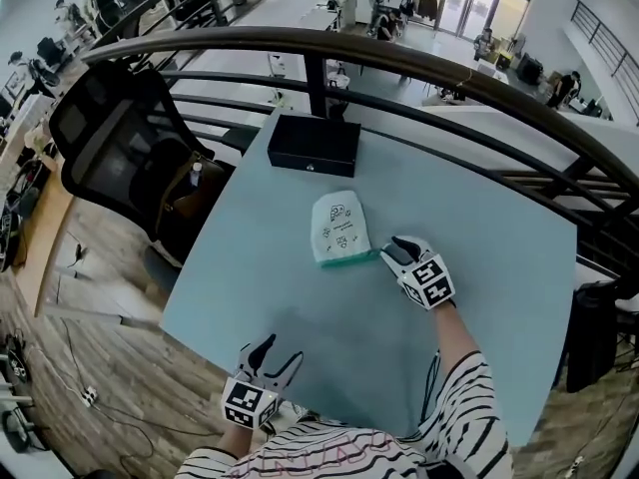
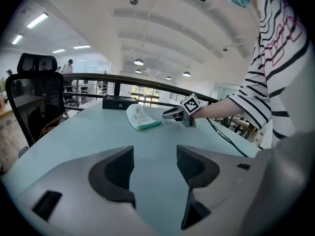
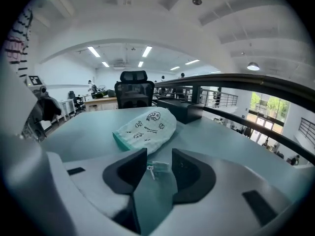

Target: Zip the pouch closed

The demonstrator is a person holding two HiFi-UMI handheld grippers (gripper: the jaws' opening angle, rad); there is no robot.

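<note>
A white pouch with small drawings and a green zipper edge lies flat in the middle of the pale blue table. My right gripper sits at the pouch's near right corner, low over the table. In the right gripper view its jaws stand apart, with the small zipper pull lying between them and the pads not pressing on it. The pouch lies just beyond. My left gripper hovers open over the table's near edge, far from the pouch, with nothing between its fingers.
A black box stands at the table's far edge, behind the pouch. A black mesh office chair is at the far left, beside the table. A dark curved railing runs behind the table. A cable trails by my right sleeve.
</note>
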